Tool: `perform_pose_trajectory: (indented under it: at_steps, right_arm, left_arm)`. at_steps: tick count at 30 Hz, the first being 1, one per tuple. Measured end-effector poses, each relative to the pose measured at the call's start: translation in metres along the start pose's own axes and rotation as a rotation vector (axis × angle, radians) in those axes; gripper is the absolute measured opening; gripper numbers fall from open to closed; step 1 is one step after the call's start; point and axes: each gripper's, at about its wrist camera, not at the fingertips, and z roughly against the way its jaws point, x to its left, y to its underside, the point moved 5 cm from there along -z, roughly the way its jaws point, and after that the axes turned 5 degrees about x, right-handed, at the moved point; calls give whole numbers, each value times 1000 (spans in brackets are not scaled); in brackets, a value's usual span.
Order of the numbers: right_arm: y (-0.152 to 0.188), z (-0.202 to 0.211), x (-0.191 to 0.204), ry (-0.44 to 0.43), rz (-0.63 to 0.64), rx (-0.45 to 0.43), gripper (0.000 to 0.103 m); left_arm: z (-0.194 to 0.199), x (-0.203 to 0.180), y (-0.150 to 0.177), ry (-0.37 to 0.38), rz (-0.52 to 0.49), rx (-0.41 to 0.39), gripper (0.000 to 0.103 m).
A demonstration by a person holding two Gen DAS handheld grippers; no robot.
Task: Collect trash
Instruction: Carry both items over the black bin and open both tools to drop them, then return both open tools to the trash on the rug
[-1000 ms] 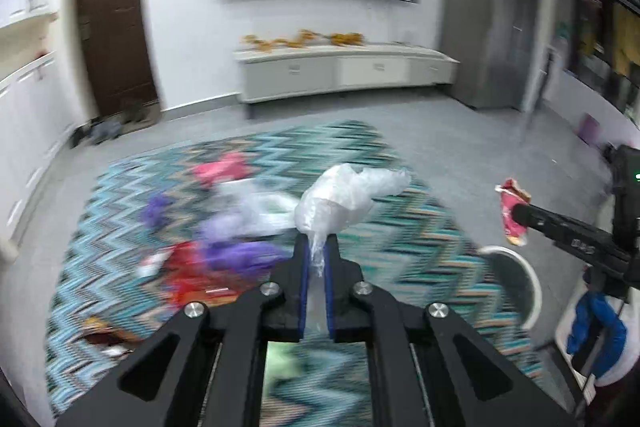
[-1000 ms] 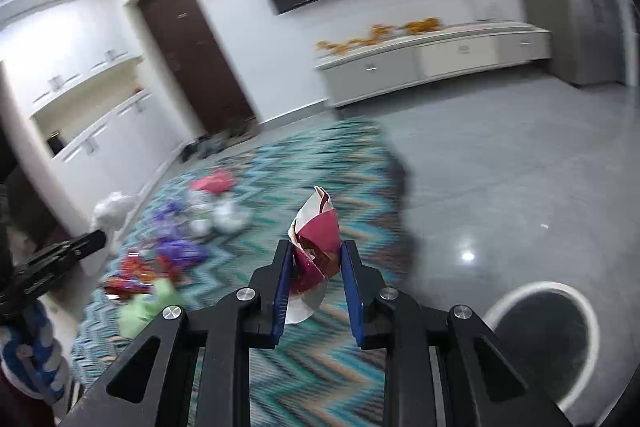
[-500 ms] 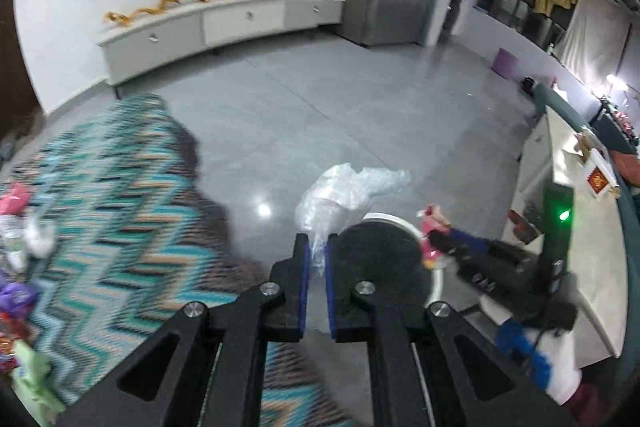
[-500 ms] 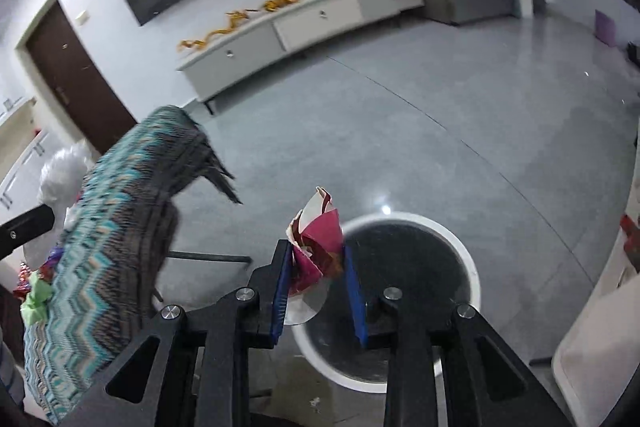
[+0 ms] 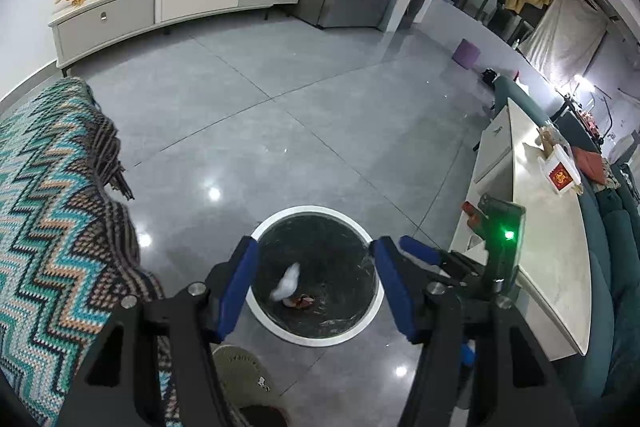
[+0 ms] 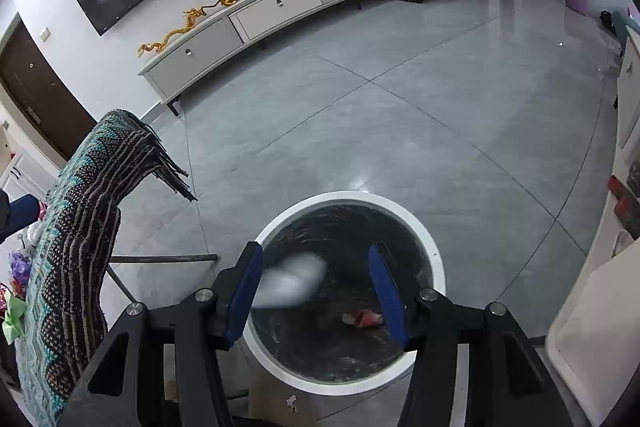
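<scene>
Above the white-rimmed bin (image 5: pixel 316 337) on the grey tiled floor, I hold both of my grippers pointed down into its dark mouth. My left gripper (image 5: pixel 316 285) has its jaws opening, with nothing pressed between the blue pads; the white plastic bag (image 5: pixel 287 281) shows as a blur below them, inside the bin's rim, and I judge it to be falling. My right gripper (image 6: pixel 316 291) is opening too, its pads clear of everything. The red wrapper (image 6: pixel 362 319) already lies on the black liner at the bottom of the bin, and in the right view the plastic bag is a pale smear just beside the left pad.

So this pair of items counts as delivered, or very nearly: one has landed, the other looks to be on its way down. The job is not finished, though. At the far left edge of the right view, beyond the zigzag rug (image 6: pixel 68 267) draped over a stand, I can still see scraps of litter (image 6: pixel 16 271), purple, red and green, waiting to be picked up. How much more lies there is hidden by the rug.
</scene>
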Motion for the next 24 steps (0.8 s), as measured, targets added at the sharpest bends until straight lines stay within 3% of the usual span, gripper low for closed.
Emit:
perform_pose_trajectory:
  at_steps: [3, 9, 17, 24]
  right_arm:
    - [-2, 13, 5, 3, 13, -21, 53]
    - [-10, 46, 41, -18, 91, -87, 53]
    - [-17, 83, 135, -120, 243, -165, 53]
    - [-9, 81, 221, -193, 389, -158, 53]
  left_arm:
    - [16, 10, 4, -42, -3, -29, 59]
    - [64, 46, 22, -195, -1, -116, 59]
    - [135, 122, 58, -319, 89, -200, 59]
    - [194, 201, 94, -386, 231, -259, 59]
